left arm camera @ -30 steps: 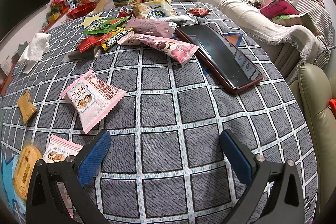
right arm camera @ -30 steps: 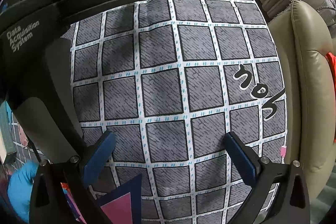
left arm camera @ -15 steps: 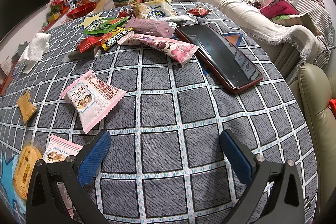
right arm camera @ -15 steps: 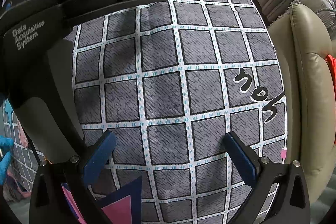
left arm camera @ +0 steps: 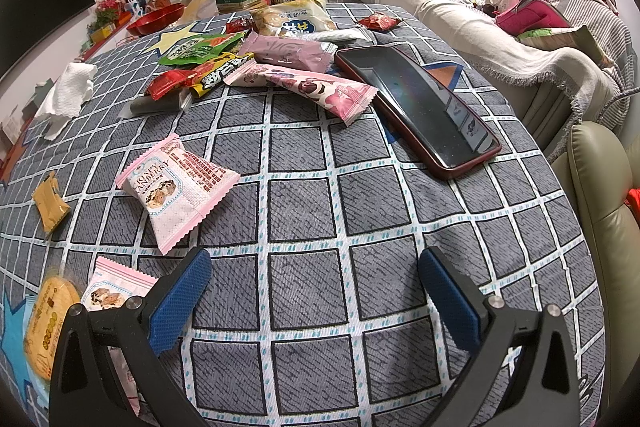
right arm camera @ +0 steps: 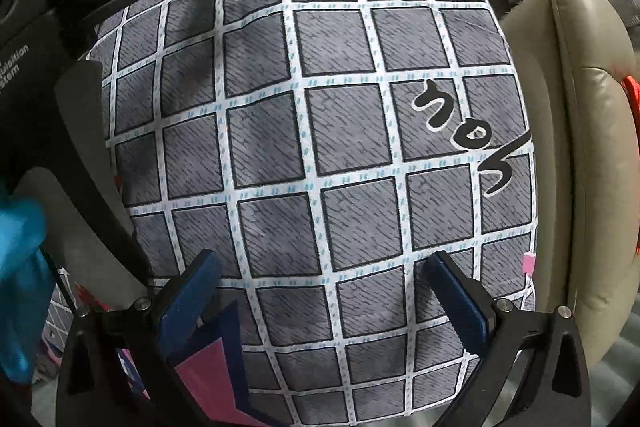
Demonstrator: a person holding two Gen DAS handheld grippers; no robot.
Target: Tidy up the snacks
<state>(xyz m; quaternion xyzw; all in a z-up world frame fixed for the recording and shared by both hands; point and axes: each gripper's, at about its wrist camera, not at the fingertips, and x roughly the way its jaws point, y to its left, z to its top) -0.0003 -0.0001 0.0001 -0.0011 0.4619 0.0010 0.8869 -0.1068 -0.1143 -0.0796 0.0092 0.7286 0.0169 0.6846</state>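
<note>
My left gripper (left arm camera: 316, 301) is open and empty above the grey checked tablecloth (left arm camera: 304, 211). A pink cranberry snack packet (left arm camera: 176, 187) lies ahead to its left, a second pink packet (left arm camera: 114, 293) and a round yellow biscuit pack (left arm camera: 46, 323) sit by its left finger. A long pink wrapper (left arm camera: 304, 87) and a pile of packets (left arm camera: 224, 55) lie farther back. My right gripper (right arm camera: 320, 307) is open and empty over bare cloth (right arm camera: 340, 147), with the left gripper's black body (right arm camera: 72, 27) at its left.
A phone in a red case (left arm camera: 416, 107) lies right of the snacks. A white tissue (left arm camera: 66, 99) and small yellow packet (left arm camera: 50, 201) lie at left. A beige leather seat (right arm camera: 580, 147) borders the table's right edge. A sofa (left arm camera: 500, 19) stands behind.
The left gripper has barely moved. The right gripper's view has shifted, so the left gripper's body sits farther to the left and the cloth looks closer.
</note>
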